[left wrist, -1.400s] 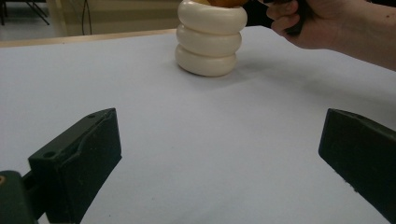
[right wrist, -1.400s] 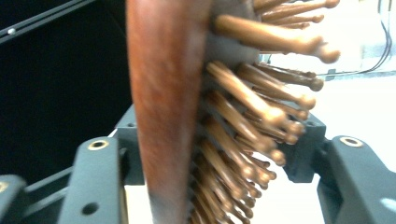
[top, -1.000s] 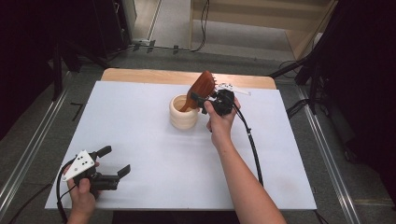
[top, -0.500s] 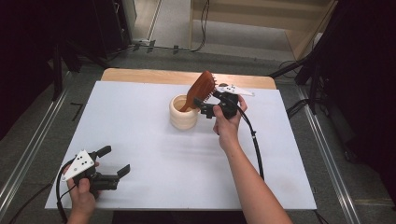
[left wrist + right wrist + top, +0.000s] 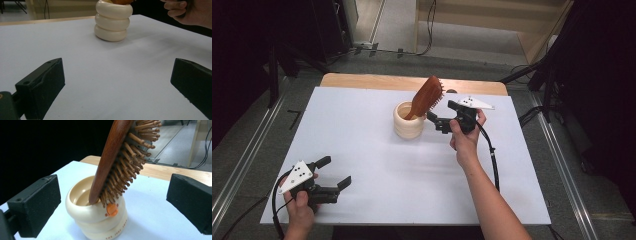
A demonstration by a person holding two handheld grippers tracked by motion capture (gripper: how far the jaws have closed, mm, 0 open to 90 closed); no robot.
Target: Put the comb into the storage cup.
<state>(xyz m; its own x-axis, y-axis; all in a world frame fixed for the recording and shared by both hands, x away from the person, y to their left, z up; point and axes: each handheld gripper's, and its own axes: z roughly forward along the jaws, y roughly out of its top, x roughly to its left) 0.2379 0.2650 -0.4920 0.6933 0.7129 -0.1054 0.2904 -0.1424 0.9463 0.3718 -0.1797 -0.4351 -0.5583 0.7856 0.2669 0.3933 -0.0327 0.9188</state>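
Observation:
A cream ribbed cup (image 5: 408, 122) stands on the white board (image 5: 377, 165) toward the back. A wooden hairbrush (image 5: 427, 95) stands handle-down in it and leans right, bristles facing my right gripper (image 5: 438, 123). That gripper is just right of the cup, open, clear of the brush; its jaws have just been opening and nothing is between them. In the right gripper view the cup (image 5: 100, 222) and brush (image 5: 112, 157) sit close ahead of the wide jaws. My left gripper (image 5: 336, 171) rests open at the near left corner, and its view shows the cup (image 5: 113, 22) far off.
The white board covers a wooden table whose bare edge (image 5: 362, 80) shows at the back. Black cables (image 5: 492, 165) trail from the right gripper across the board's right side. Dark stands and floor rails surround the table.
My right gripper has drawn back to the right, away from the brush, which stays leaning in the cup. The left gripper has not moved.

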